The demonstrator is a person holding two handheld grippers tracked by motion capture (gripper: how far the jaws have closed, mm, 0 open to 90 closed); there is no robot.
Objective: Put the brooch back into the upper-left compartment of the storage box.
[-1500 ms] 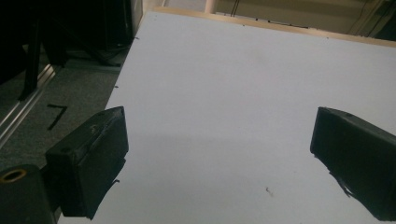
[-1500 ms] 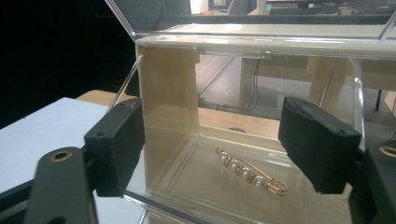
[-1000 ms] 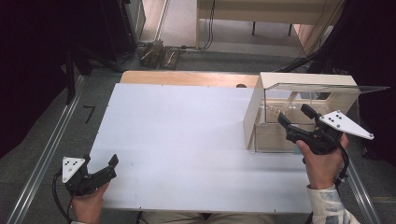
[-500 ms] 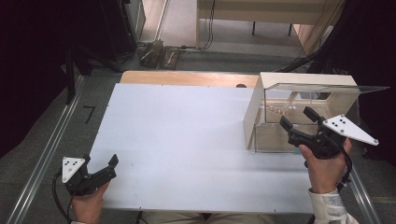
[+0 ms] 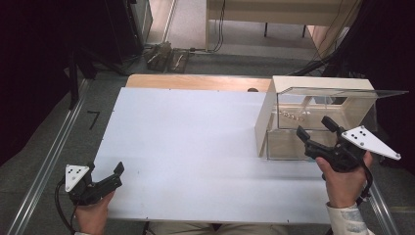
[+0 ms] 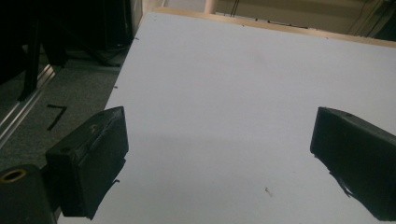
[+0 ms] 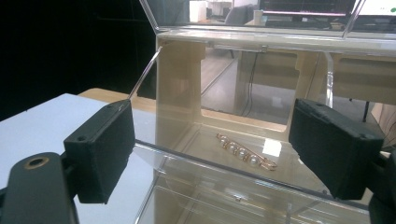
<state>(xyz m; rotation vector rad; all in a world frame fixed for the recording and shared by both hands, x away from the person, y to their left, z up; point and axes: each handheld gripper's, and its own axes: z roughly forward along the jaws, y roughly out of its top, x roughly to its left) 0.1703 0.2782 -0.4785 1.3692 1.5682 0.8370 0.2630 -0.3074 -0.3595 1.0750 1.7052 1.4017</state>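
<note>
- Our right gripper, jaws spread, faces the pearl hair clip in the clear case.
- We judge it light, slippery; pinch across its bar.
- Left gripper spread, idle.

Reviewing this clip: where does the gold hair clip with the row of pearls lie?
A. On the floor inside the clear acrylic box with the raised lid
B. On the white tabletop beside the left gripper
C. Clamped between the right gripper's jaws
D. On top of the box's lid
A: the gold pearl hair clip lies on the floor inside the clear acrylic box, ahead of the open, empty right gripper.
</note>
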